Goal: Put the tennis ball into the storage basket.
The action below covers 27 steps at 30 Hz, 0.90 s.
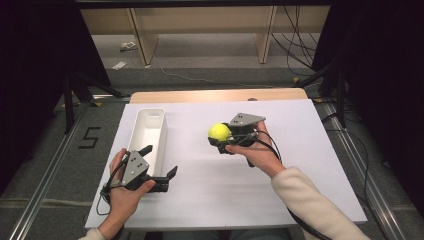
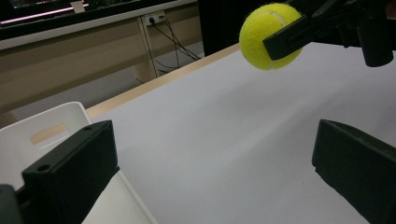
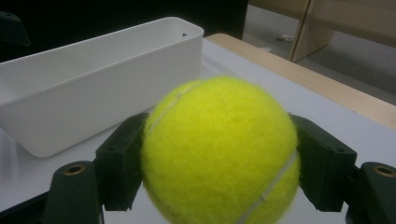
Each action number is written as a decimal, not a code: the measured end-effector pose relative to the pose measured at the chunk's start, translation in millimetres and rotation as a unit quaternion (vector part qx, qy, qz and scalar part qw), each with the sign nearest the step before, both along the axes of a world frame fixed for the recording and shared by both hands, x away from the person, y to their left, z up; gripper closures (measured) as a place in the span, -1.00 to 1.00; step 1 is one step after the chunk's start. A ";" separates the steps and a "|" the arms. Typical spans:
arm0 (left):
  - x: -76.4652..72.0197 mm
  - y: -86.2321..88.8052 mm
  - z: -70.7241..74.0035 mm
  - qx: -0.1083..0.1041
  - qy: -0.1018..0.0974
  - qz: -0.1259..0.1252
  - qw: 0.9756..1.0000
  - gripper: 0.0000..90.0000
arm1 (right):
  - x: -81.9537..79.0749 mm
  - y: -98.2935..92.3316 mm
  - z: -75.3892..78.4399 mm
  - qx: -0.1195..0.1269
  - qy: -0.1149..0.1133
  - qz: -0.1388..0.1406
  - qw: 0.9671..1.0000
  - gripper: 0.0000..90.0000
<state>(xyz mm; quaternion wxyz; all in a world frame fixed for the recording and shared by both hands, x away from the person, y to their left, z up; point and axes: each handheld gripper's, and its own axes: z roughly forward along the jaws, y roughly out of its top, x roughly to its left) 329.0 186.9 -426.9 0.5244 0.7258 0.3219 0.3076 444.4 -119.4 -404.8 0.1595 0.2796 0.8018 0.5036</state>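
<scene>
The right gripper (image 1: 223, 141) has its jaws clamped on the tennis ball (image 1: 219, 132), hiding its sides; the left gripper (image 1: 159, 167) has jaws apart beside the white bin (image 1: 150, 131).

Fuzzy felt ball, smooth plastic bin, matt sheet.
Tennis ball (image 3: 219, 151) btwn right gripper (image 1: 223, 140) jaws: rough nap. Bin (image 3: 93, 88) beyond: satin white plastic. Table cover (image 1: 280, 165) under: matt white; wood edge (image 1: 215, 95).

From my station I see a flat white sheet (image 1: 210, 195) covering the pale wooden tabletop (image 1: 215, 95). A black tape "5" (image 1: 89, 137) marks the grey floor to its left. Beyond stand light wooden shelf frames (image 1: 142, 37), with loose black cables (image 1: 295, 45) beside them.
</scene>
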 end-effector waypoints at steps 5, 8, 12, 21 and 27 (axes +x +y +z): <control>-0.1 0.2 0.0 -0.001 0.000 0.000 1.000 -1.00 | 0.7 4.0 0.4 -0.001 0.001 0.004 1.000 -0.39; 0.0 0.2 0.0 0.000 0.000 0.000 1.000 -1.00 | 1.2 6.7 0.5 -0.001 0.001 0.007 1.000 -0.39; -0.4 -0.3 0.2 -0.001 0.000 -0.001 1.000 -1.00 | 1.7 10.0 0.6 0.001 0.000 0.009 1.000 -0.39; -0.3 -0.4 0.4 0.001 -0.001 -0.002 1.000 -1.00 | 2.8 14.0 3.7 0.006 -0.003 0.012 1.000 -0.39; -0.4 -0.6 0.0 0.002 0.000 -0.002 1.000 -1.00 | 3.1 15.8 2.1 0.004 -0.002 0.014 1.000 -0.39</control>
